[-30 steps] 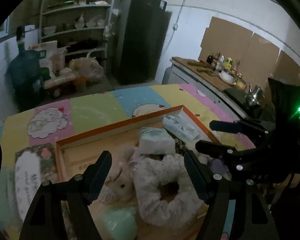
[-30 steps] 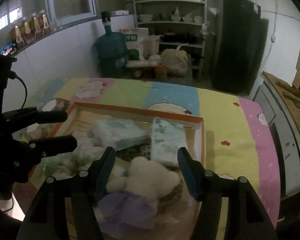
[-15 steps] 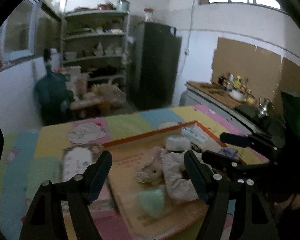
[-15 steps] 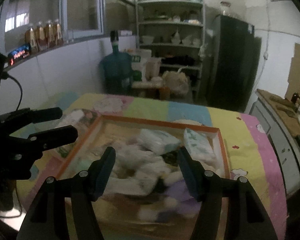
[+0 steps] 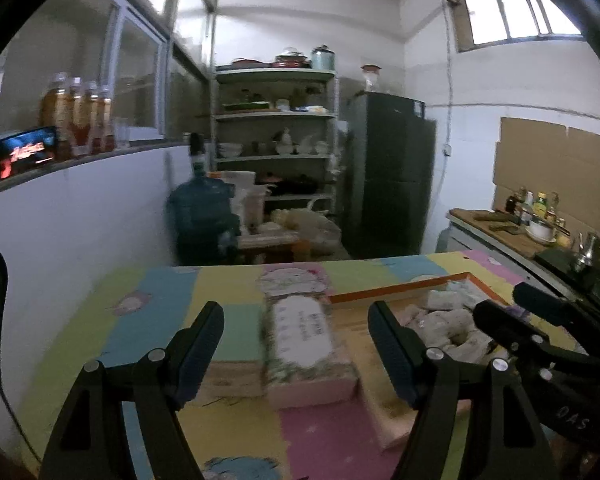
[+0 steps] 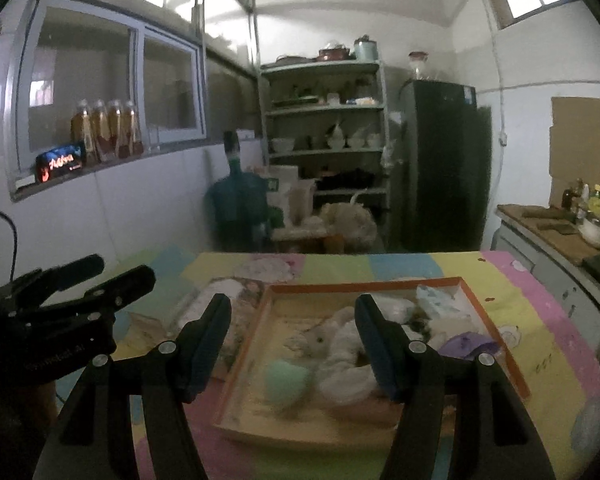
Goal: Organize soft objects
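Left wrist view: the left gripper (image 5: pixel 296 340) hangs with its jaws apart and nothing between them, above the bench covered in pastel patchwork cartoon cloth (image 5: pixel 152 304). A second ago it sat close over the soft things; it has since risen and swung left, so a flat pink-edged printed box (image 5: pixel 304 344) now lies between its fingers, just beside the shallow orange-rimmed cardboard tray (image 5: pixel 384 293). The right gripper (image 5: pixel 504 312) shows at the right edge, over the tray. Writing on the box is too blurred to read; white marks on the right gripper's body look like "OAS".

Right wrist view: the right gripper (image 6: pixel 294 330) is also spread and empty, pulled back from its earlier close position. In the tray lie a white plush rabbit (image 6: pixel 320 338), a pale fluffy ring-shaped scrunchie (image 6: pixel 344 364), a mint-green soft heart (image 6: pixel 286 378), a purple cloth (image 6: pixel 466 344) and pale wrapped tissue packs (image 6: pixel 436 304). With both grippers withdrawn and everything soft gathered in the tray, the sorting looks finished, or paused between picks. A glowing phone screen (image 6: pixel 60 162) shows unreadable red script.
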### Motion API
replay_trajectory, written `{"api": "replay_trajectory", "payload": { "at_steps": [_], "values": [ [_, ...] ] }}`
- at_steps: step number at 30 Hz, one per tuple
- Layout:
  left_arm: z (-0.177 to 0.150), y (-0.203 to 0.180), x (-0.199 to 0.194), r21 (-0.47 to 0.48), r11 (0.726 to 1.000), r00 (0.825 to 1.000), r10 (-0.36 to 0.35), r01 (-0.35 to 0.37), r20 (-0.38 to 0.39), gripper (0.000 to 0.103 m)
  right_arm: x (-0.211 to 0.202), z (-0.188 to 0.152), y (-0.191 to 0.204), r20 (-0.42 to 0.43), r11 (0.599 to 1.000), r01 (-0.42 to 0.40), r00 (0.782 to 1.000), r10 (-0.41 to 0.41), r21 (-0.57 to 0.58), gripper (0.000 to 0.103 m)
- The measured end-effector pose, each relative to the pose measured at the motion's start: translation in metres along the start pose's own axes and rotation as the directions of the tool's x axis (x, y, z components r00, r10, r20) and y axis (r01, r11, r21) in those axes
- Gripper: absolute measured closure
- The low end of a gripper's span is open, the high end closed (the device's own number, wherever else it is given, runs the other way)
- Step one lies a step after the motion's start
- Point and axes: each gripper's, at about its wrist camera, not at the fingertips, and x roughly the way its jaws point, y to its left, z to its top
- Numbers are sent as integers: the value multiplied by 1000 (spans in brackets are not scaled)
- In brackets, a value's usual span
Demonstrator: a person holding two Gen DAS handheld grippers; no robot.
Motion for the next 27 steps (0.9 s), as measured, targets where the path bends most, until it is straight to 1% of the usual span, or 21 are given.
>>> {"api": "replay_trajectory", "payload": {
  "at_steps": [5,7,11,14,22,27],
  "values": [
    [-10,28,-18,-25,998,999,51,-51,-6,29,-15,-5,36,74,997,62,996,-58,-46,37],
    [-13,38,-28,-36,997,998,65,-65,-11,29,-20,-7,53,82,996,69,995,-64,-56,37],
    [-20,56,-44,-53,995,996,86,-87,-15,29,-26,-11,69,73,999,32,997,-29,-42,37],
    [-23,66,-60,-67,994,996,90,-90,-4,29,-34,-14,80,73,999,15,997,-13,-36,37],
    [-28,74,-103,-66,991,992,117,-115,36,29,-64,-19,103,103,999,-15,994,19,-36,37],
    [-36,77,-132,-67,988,988,146,-142,60,29,-88,-26,114,138,999,-30,990,35,-36,37]
  ]
}}
